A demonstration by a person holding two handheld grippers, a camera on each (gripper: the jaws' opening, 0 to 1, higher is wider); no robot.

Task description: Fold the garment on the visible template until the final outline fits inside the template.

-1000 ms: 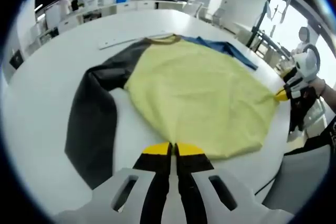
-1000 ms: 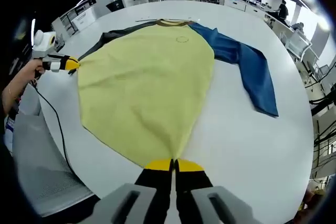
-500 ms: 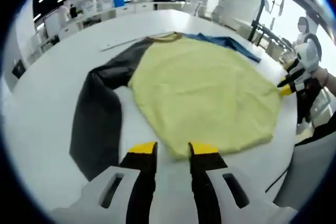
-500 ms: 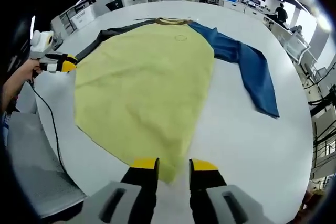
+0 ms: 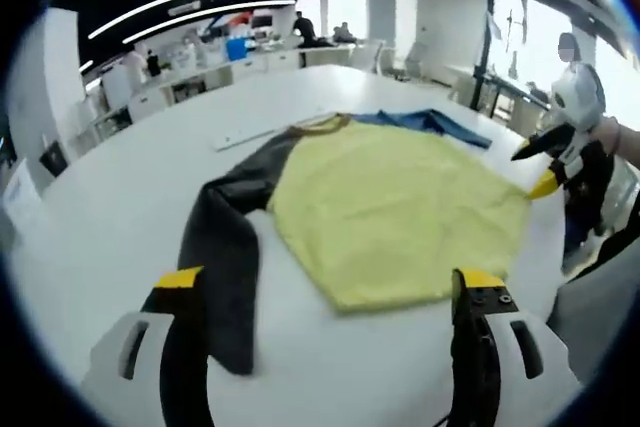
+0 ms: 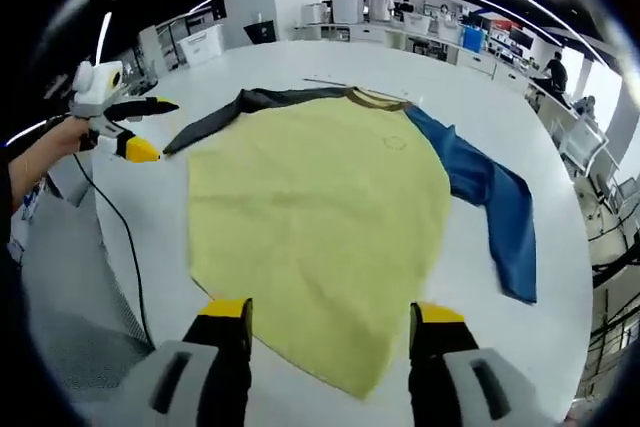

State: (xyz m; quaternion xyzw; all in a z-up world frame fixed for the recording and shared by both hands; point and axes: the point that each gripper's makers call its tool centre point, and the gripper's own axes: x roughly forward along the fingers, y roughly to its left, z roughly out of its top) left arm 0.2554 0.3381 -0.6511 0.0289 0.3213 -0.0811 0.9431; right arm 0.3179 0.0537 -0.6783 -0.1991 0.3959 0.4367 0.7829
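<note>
Garment (image 6: 315,212) lies flat on the white table (image 5: 110,217) — yellow body, black sleeve (image 5: 225,247) on one side, blue sleeve (image 6: 495,212) on the other — with the left gripper (image 5: 325,292) and right gripper (image 6: 330,322) both spread wide, holding nothing, above its hem.

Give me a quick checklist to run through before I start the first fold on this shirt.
1. Left gripper open, holding nothing: ok.
2. Right gripper open, holding nothing: ok.
3. Yellow long-sleeved shirt spread flat on the round white table: ok.
4. Dark grey sleeve laid out and in sight: ok.
5. Blue sleeve laid out and in sight: ok.
6. Template outline located on the table: cannot tell; only a thin pale strip lies beyond the collar.
</note>
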